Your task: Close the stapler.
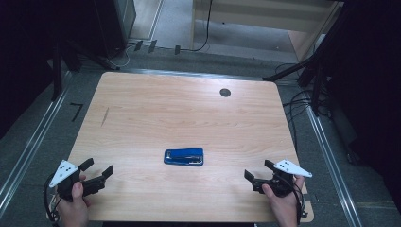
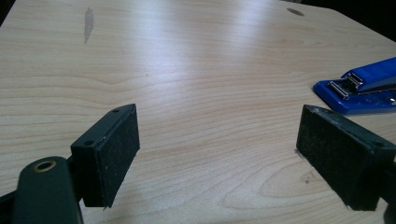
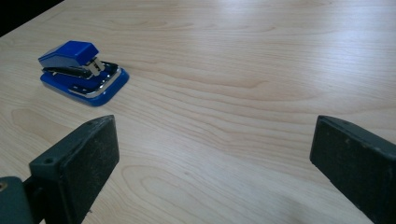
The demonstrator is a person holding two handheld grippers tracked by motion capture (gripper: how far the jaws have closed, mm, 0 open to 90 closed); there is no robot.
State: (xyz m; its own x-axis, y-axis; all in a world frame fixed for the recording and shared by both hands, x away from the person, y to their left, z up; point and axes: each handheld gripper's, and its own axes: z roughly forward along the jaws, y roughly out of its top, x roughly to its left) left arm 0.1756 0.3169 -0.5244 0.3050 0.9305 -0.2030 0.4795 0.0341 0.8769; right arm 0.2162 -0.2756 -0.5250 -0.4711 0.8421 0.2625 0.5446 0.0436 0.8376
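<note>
Your left claw (image 1: pixel 100 169) sits at the near left corner of the counter (image 1: pixel 142 109), its jaws spread wide with nothing between them. In the left gripper view the pads (image 2: pixel 112 154) frame bare wood, and the stapler (image 2: pixel 362 86) lies ahead and to the right, beyond the right jaw and apart from it.

Your right claw (image 1: pixel 257 171) sits near the right edge of the counter, at the near side, its jaws also spread wide and empty. In the right gripper view the stapler (image 3: pixel 81 72) lies ahead and to the left, well clear of both pads (image 3: pixel 84 163).

The blue stapler (image 1: pixel 184 156) lies flat in the near half of the counter, roughly midway between the two claws and well apart from each. Bare wood surrounds it on all sides. A small round dark hole (image 1: pixel 225 92) marks the far right part of the counter. The far half of the top is open surface out to its rounded corners.
</note>
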